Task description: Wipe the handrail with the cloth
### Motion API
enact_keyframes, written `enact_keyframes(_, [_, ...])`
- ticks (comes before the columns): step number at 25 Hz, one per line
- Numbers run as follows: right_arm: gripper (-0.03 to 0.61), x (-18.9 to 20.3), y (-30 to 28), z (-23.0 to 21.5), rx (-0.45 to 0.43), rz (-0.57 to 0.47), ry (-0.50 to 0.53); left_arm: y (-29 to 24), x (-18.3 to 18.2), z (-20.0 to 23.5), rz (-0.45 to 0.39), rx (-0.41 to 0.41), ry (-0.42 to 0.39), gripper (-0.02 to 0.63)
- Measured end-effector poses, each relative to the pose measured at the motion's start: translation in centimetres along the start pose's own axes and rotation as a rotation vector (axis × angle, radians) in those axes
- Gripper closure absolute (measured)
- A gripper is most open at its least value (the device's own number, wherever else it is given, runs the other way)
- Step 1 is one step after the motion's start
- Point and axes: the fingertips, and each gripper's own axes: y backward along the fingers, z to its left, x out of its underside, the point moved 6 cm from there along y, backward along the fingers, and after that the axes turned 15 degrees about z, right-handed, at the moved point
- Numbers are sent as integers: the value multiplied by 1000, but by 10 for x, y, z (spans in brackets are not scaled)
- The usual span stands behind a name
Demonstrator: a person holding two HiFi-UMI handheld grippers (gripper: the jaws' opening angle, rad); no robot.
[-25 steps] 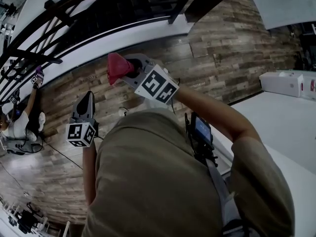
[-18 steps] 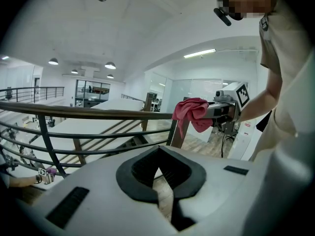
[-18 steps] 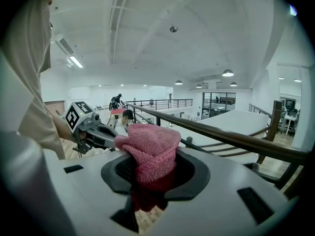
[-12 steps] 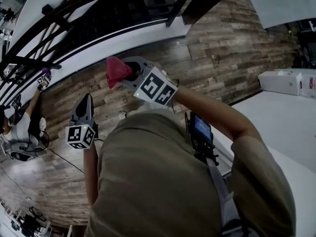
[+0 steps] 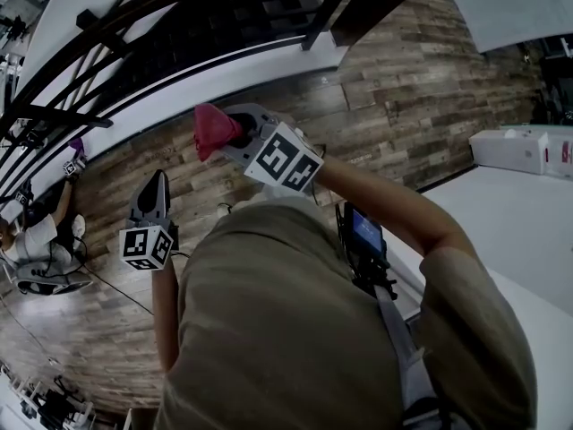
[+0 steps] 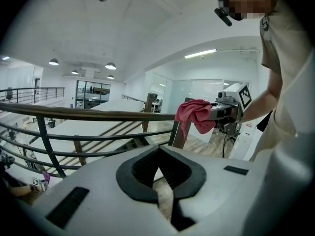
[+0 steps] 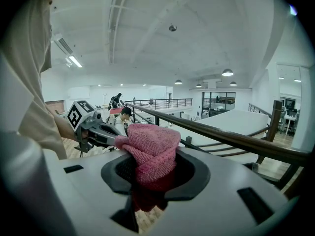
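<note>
R gripper (image 5: 235, 132) clamps pink cloth (image 5: 211, 125) nr handrail (image 7: 222, 135); L gripper (image 5: 156, 183) closed, empty.

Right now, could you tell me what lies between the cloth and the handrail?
Nothing; the right gripper view shows open air between the pink cloth and the wooden handrail.

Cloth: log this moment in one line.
right tongs: shut on cloth | left tongs: shut, empty | handrail: cloth not on it

Pink cloth (image 7: 150, 151), dark brown handrail (image 7: 231, 140)
</note>
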Motion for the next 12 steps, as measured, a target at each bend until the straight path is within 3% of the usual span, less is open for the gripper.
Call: enact_keyframes(12, [449, -6, -7, 6, -23, 4, 10, 6, -3, 8, -8, -17, 9, 597])
